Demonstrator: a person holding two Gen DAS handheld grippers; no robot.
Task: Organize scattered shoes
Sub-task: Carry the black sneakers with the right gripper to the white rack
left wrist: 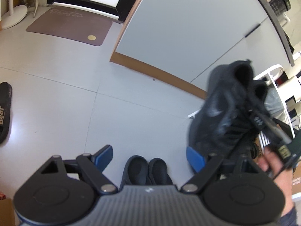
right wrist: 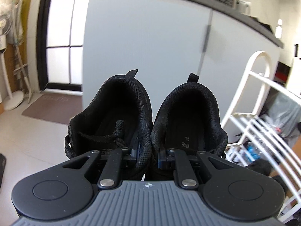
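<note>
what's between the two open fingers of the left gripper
In the left wrist view, a pair of black slip-on shoes on the floor shows in the left gripper's gap; nothing is gripped.

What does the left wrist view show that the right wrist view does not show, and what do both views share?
Only the left wrist view shows the open left gripper, a second black pair on the floor below it, and the person's hand. Only the right wrist view shows the right gripper pinching the sneakers' inner collars and the white shoe rack. Both share the lifted black sneakers and the brown mat.
</note>
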